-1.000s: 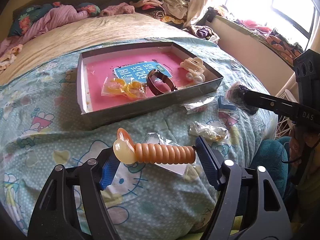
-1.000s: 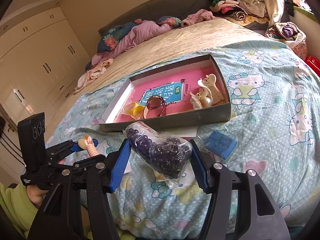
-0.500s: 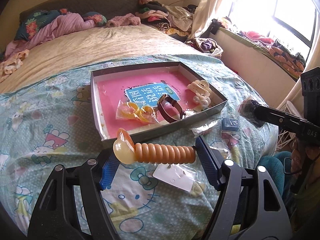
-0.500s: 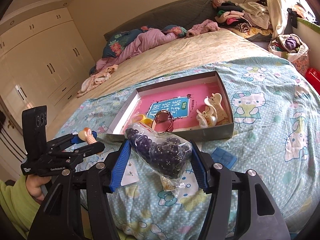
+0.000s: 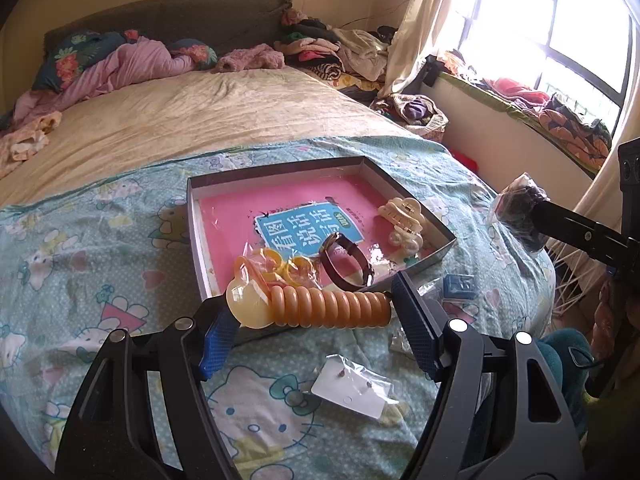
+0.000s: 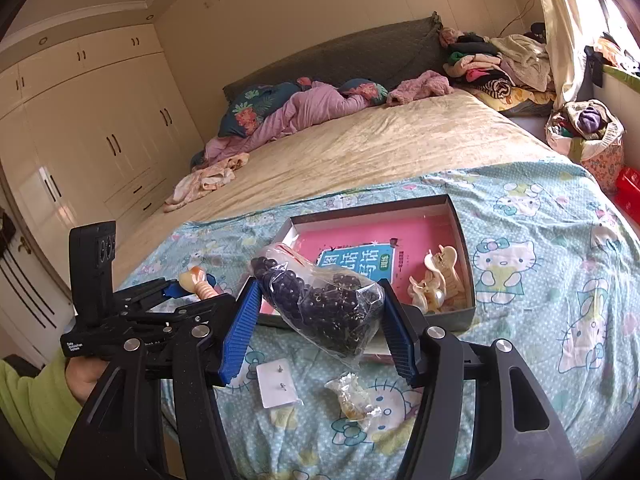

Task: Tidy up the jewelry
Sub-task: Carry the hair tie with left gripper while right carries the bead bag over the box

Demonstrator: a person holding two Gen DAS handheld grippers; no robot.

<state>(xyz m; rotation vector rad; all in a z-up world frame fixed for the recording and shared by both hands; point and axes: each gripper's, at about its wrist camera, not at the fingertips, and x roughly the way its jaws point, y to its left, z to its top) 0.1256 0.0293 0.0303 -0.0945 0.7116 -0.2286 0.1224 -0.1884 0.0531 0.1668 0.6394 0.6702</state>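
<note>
My left gripper (image 5: 316, 308) is shut on an orange coiled bracelet with a pale bear charm (image 5: 320, 306), held above the bed's near edge. My right gripper (image 6: 320, 312) is shut on a clear bag of dark purple beads (image 6: 324, 308). A shallow grey box with a pink lining (image 5: 280, 170) (image 6: 466, 240) lies on the cartoon-cat quilt beyond both. Inside it are cream hair claws (image 5: 404, 222) (image 6: 436, 280), a dark watch (image 5: 348, 266) and a bag of yellow rings (image 5: 286, 268). In the right wrist view the left gripper (image 6: 196, 284) shows at the left.
On the quilt near me lie a white earring card in plastic (image 5: 356, 390) (image 6: 276, 380), a small bag of amber pieces (image 6: 354, 398) and a blue square box (image 5: 458, 286). Piled clothes (image 5: 332, 52) and a bright window (image 5: 540, 28) lie beyond; wardrobes (image 6: 80, 140) stand left.
Both grippers have risen with their loads still held, so the box and quilt now sit lower and farther in view. The earring card has come into sight below the left gripper.
</note>
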